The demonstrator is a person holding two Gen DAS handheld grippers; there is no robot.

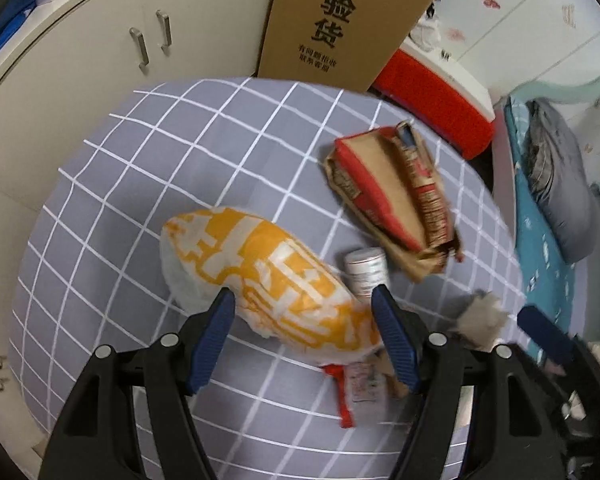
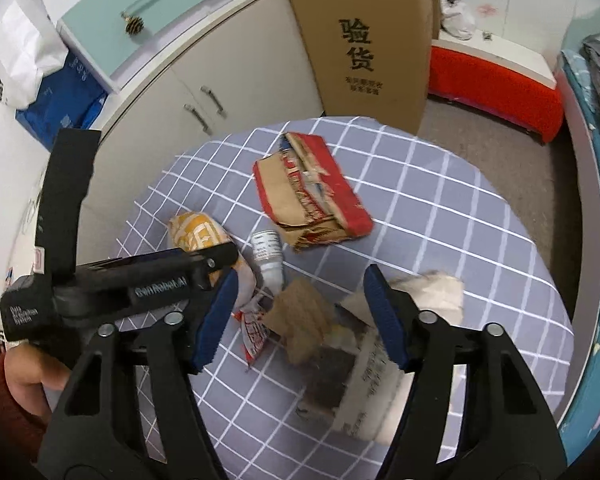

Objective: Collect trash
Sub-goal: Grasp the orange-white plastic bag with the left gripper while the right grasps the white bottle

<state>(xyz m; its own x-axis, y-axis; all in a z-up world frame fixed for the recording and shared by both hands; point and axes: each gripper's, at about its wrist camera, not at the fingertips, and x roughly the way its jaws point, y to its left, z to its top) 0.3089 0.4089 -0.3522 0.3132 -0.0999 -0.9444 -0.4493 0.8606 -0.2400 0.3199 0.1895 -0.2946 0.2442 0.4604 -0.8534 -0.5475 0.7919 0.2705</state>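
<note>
Trash lies on a round table with a grey checked cloth (image 1: 112, 208). An orange-and-white crumpled wrapper (image 1: 268, 276) lies between the open fingers of my left gripper (image 1: 304, 308), which is not closed on it. A small white bottle (image 1: 366, 268) lies beside it, also in the right wrist view (image 2: 268, 254). A torn red-and-brown paper bag (image 1: 392, 196) lies farther back (image 2: 312, 188). My right gripper (image 2: 300, 296) is open above brown cardboard scraps (image 2: 300, 316), a grey-and-white wrapper (image 2: 360, 380) and a red-and-white sachet (image 2: 254, 332). The wrapper shows there too (image 2: 198, 234).
A tall cardboard box (image 1: 340, 20) stands behind the table. Cream cabinets (image 1: 100, 64) are at the left. A red-and-white box (image 1: 440, 100) sits on the floor and a bed with blue bedding (image 1: 548, 208) is at the right. The left gripper's body (image 2: 120, 276) crosses the right wrist view.
</note>
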